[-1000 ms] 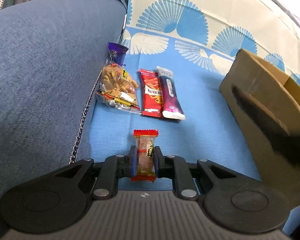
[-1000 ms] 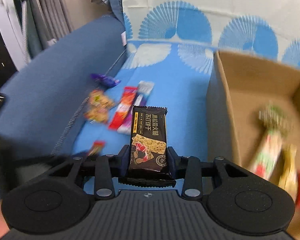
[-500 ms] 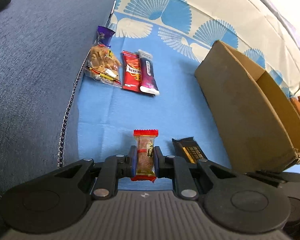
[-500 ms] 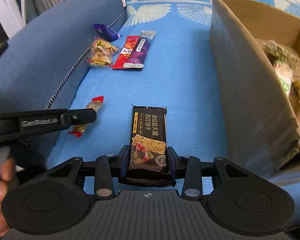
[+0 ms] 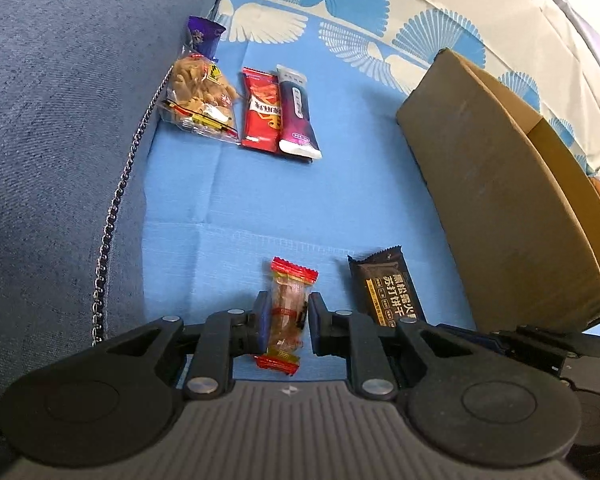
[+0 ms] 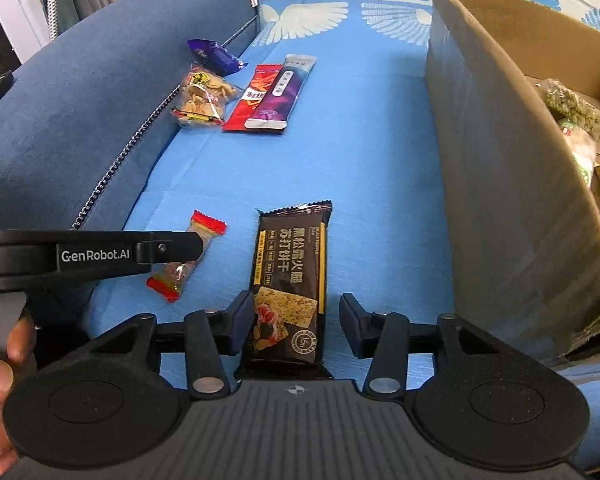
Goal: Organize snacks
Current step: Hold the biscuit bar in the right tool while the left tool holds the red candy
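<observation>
A small candy in a clear wrapper with red ends (image 5: 290,308) lies tilted on the blue cloth between the jaws of my left gripper (image 5: 288,320). Those jaws are opening and the pads no longer press it. Beside it on the right lies a black cracker pack (image 6: 290,264). My right gripper (image 6: 296,320) straddles its near end, jaws opening, with a clear gap on the right side. The left gripper's fingers (image 6: 168,248) cover part of the candy (image 6: 206,228) in the right wrist view. The black pack (image 5: 388,292) also shows in the left wrist view.
Farther back lie a purple candy (image 5: 202,36), a clear bag of crackers (image 5: 198,96), a red pack (image 5: 262,108) and a purple stick pack (image 5: 298,116). An open cardboard box (image 6: 500,140) with several snacks stands on the right. A blue sofa arm (image 5: 60,120) rises on the left.
Both grippers have spread their jaws. The candy has tipped sideways onto the cloth, and the black pack lies free between the right jaws. The right gripper came down from beside the box.
</observation>
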Tool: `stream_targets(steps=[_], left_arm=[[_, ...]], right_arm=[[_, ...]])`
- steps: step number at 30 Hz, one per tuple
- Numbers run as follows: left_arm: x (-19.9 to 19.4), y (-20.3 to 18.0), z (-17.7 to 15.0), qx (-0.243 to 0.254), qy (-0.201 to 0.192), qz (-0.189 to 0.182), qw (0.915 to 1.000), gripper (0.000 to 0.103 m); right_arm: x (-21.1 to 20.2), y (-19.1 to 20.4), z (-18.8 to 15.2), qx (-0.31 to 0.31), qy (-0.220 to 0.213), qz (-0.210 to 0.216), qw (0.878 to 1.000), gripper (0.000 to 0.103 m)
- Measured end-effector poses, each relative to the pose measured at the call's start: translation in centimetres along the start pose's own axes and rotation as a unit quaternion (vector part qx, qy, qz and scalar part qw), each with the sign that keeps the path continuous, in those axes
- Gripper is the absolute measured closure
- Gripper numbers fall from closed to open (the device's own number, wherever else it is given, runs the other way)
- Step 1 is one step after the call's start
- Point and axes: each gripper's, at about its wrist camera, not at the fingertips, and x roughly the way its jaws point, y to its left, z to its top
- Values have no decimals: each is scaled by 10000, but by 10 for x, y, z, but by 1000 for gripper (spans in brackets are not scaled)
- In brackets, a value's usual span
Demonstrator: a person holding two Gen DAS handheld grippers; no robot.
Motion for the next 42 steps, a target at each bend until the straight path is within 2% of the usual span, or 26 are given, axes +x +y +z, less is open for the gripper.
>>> stream_targets(steps=[4,11,15,21,37,40,42], left_arm=[[3,-3,0,128,100,-65,9998,69],[4,-9,-2,279,129,4,9995,69],[4,-11,-3,330,131,52,9994,71],[5,-12,-3,394,146,79,9991,79],[6,-15,-4,452,128,111,9988,81],[5,-15,-4,447,126,110,9989,81],[5,-14,-3,446,126,103,9989,81]], right_arm=[[5,2,0,-74,75,-2,9999,53],[7,5,-1,-183,93,-63,9998,53],[8,6,-2,-219,91,-90,9997,53],[8,8,-1,-222,87,-130,9996,53],[7,9,-2,-206,93,-136,9997,53],[7,9,-2,-230,91,-161,9996,56],[7,9,-2,-259,85,-181,9995,61]])
